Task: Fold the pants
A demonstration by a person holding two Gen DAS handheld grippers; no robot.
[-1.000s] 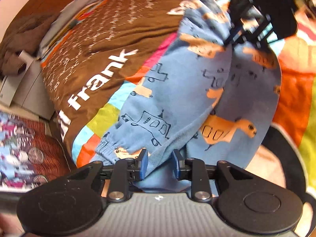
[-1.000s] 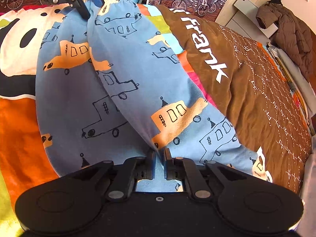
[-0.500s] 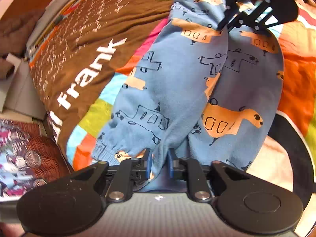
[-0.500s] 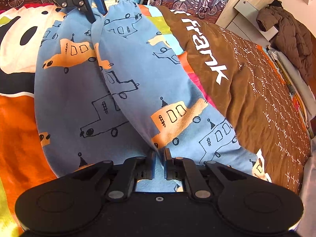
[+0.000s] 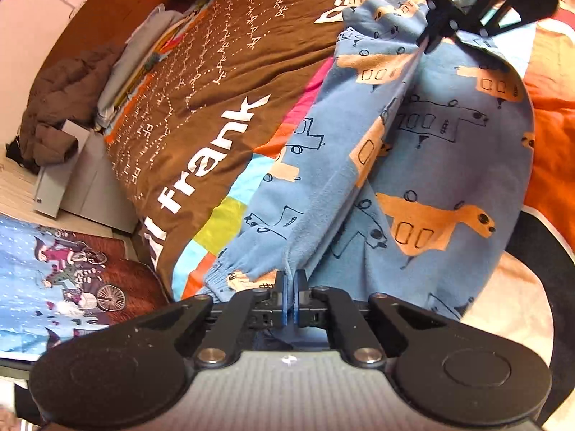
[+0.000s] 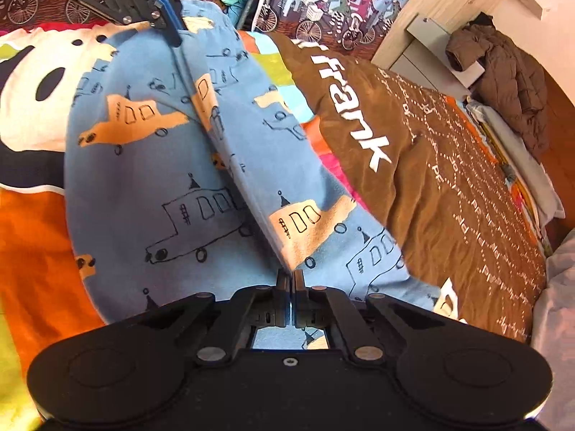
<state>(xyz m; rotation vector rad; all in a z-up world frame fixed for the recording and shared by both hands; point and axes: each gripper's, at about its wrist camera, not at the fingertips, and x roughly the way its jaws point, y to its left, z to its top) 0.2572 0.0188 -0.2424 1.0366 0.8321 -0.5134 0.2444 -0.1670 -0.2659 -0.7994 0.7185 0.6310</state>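
Note:
The blue pants (image 5: 431, 165) with orange and outlined vehicle prints lie on the bed, also seen in the right wrist view (image 6: 172, 179). My left gripper (image 5: 290, 280) is shut on a fold of the pants near the elastic cuff end. My right gripper (image 6: 290, 278) is shut on the same fabric ridge at the other end. A taut raised crease runs between the two grippers. Each gripper shows at the far end of the other's view: the right one (image 5: 436, 41) and the left one (image 6: 169, 30).
The pants rest on a colourful bedspread (image 5: 553, 133) with a brown "frank" panel (image 5: 215, 115). A brown jacket (image 6: 510, 72) lies on a light cabinet (image 6: 406, 50) beside the bed. A printed bicycle cushion (image 5: 54, 269) is at the bed's end.
My left gripper has closed from open onto the pants fabric. Both grippers have lifted the fold, so the crease between them is tauter and higher.

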